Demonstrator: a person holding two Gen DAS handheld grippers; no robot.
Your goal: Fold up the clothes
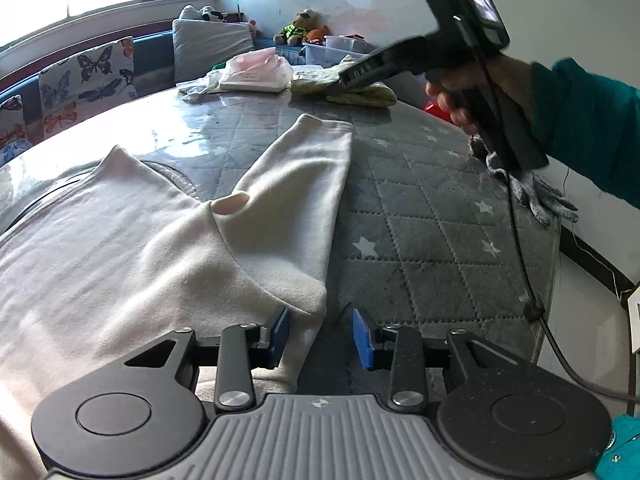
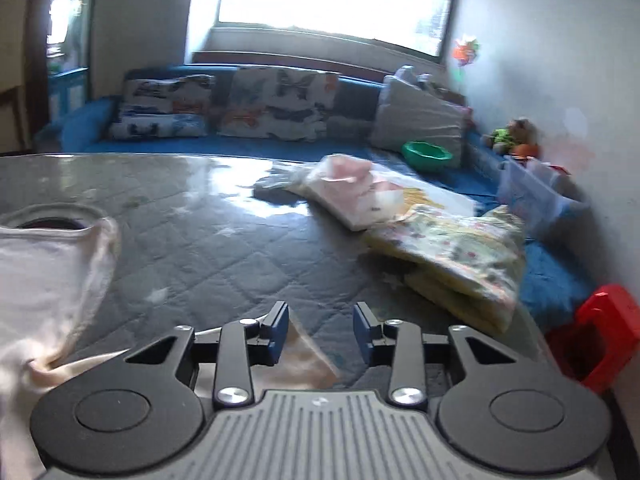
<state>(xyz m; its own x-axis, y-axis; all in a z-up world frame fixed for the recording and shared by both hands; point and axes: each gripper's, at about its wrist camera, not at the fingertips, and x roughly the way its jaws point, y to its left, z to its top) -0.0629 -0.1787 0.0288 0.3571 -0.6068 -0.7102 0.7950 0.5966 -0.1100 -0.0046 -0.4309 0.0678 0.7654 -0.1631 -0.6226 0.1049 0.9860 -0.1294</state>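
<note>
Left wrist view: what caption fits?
Open left gripper at the cream sweatshirt hem on a quilted table.

Grey quilted table [image 1: 420, 216] under clear cover is carrying a white sweatshirt [image 1: 160, 240], folded yellow garment [image 2: 460, 248], pink bagged packet [image 2: 360, 192], grey glove [image 1: 536, 192].

My grippers [image 1: 320, 332] are black with blue finger pads [image 1: 280, 330]; a teal sleeve [image 1: 588, 120], and a black cable [image 1: 520, 240] trails.

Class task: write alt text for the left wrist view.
An open left claw straddles the edge of a cream sweatshirt spread on a grey quilted table. Beyond, a hand holds the right claw over folded yellow clothes.
</note>
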